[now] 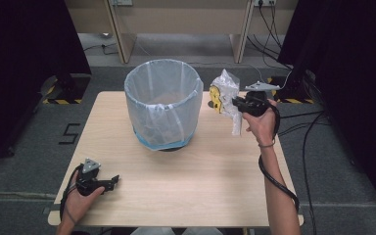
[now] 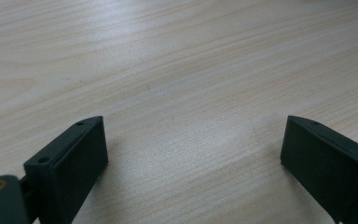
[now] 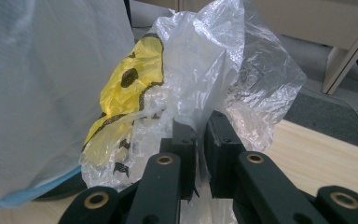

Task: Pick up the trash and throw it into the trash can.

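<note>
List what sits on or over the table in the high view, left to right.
left gripper → bin lined with a clear bag → crumpled plastic bag with yellow print → right gripper, shut on that bag beside the bin.

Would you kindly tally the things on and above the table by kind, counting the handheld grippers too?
Bins lined with a clear bag: 1
Crumpled plastic wrappers, clear with yellow print: 1
Grippers: 2, left gripper open over bare table, right gripper shut on the wrapper
Total: 4
</note>
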`<state>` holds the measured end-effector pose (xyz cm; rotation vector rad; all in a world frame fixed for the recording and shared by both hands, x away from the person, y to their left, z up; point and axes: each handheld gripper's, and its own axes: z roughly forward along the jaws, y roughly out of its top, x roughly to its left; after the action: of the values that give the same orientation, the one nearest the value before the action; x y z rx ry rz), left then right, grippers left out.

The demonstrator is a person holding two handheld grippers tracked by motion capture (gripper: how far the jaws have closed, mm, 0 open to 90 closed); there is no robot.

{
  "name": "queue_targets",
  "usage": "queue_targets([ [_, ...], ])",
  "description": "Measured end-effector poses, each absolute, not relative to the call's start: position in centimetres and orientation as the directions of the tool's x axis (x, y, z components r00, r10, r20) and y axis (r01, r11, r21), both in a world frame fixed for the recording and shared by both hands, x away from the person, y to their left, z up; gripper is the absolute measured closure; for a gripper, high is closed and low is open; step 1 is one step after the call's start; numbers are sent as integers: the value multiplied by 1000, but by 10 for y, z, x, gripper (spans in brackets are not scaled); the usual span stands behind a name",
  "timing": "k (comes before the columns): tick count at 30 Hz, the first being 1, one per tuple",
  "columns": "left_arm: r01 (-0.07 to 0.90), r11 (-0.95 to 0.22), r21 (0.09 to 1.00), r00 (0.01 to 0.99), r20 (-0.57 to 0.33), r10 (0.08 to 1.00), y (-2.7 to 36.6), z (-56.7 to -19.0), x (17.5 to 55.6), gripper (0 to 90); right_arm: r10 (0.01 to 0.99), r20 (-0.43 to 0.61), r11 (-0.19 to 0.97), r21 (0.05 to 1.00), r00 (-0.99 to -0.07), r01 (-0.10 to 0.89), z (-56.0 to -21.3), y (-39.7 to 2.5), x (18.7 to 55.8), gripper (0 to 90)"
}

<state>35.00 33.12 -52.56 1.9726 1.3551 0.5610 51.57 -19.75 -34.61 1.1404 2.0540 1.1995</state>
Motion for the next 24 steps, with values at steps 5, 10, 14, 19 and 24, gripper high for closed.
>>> queue_targets([
  [5, 643, -237, 729, 369, -24, 929, 331, -525, 350, 64, 846, -23, 267, 883, -533, 387, -329, -194, 514, 834],
  [10, 641, -236, 730, 368, -23, 930, 331, -526, 350, 64, 840, -38, 277, 888, -541, 368, -316, -189, 513, 836],
  [14, 643, -237, 728, 369, -24, 929, 331, -525, 350, 64, 837, -46, 275, 897, -546, 346, -305, -187, 512, 836],
  [19, 641, -236, 730, 368, -23, 930, 331, -526, 350, 64, 834, -59, 279, 903, -548, 327, -291, -184, 510, 837],
  [24, 641, -236, 730, 368, -23, 930, 331, -526, 350, 64, 826, -79, 291, 907, -558, 304, -277, -178, 509, 837],
])
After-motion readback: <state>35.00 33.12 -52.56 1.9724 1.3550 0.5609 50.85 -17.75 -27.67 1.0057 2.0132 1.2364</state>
